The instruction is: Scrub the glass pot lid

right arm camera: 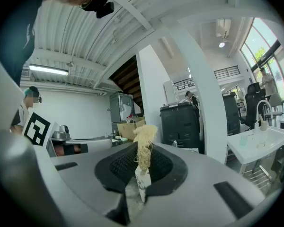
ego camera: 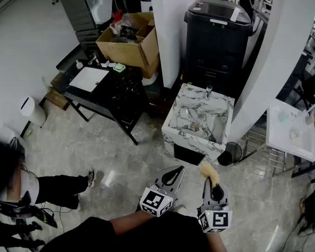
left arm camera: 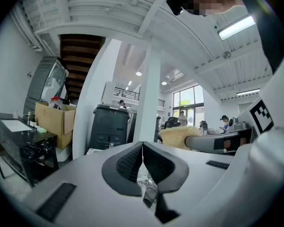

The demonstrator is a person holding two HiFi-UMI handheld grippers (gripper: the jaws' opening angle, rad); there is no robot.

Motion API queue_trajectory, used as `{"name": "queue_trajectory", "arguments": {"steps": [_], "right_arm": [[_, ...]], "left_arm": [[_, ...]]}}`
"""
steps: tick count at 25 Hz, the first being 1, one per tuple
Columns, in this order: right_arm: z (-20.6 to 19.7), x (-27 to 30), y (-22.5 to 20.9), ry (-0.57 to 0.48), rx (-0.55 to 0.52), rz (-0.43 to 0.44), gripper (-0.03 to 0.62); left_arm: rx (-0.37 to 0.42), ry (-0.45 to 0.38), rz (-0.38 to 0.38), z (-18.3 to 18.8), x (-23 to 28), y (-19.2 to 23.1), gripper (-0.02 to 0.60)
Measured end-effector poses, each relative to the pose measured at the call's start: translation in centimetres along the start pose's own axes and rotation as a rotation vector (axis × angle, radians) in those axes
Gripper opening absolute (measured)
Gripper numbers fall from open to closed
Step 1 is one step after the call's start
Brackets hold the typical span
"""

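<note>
1. The scrubbing pad [ego camera: 209,172] is a pale yellow, fibrous tuft with a white tag at its base. It stands upright, pinched between the jaws of the right gripper [right arm camera: 142,161], its frayed top above their tips.
2. The glass pot lid cannot be made out for certain. Only shiny clutter shows inside the marble sink [ego camera: 195,142].

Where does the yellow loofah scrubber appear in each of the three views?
Head view: scrubber bottom centre-right, in the tongs of the right gripper.
Left gripper view: scrubber right of centre.
Right gripper view: scrubber centre, clamped.
Shared landmark: black bin beside the white pillar.
</note>
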State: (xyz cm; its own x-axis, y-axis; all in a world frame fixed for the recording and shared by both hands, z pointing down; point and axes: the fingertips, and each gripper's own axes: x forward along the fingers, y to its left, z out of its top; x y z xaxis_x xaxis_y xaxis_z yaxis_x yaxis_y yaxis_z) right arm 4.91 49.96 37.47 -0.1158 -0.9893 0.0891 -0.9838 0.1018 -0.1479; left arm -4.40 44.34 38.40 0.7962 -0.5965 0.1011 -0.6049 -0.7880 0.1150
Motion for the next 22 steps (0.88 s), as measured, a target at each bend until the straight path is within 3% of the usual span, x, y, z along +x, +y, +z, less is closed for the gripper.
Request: {"name": "queue_trajectory", "arguments": {"steps": [5,12,18,22], "right_arm": [[-0.3,-0.4,-0.7,-0.011,0.005,0.07,0.061],[-2.5,1.5,-3.5,0.022,0.065,0.019,0.061],[-3.6,6.9,-4.8,0.075,0.086,-0.016,0.061],[-3.5,12.8,-5.5,0.132,0.052,-0.032,0.061]], "left_arm": [[0.0,-0.002,0.035,-0.7,0.1,0.0,0.017],[-0.02,0.05,0.055,-3.1,1.3,2.8,0.017],[-0.046,0.049,0.039,-3.2,6.0,7.6,0.017],[-0.107,0.058,0.046,-3.0,10.2,12.5,0.017]]}}
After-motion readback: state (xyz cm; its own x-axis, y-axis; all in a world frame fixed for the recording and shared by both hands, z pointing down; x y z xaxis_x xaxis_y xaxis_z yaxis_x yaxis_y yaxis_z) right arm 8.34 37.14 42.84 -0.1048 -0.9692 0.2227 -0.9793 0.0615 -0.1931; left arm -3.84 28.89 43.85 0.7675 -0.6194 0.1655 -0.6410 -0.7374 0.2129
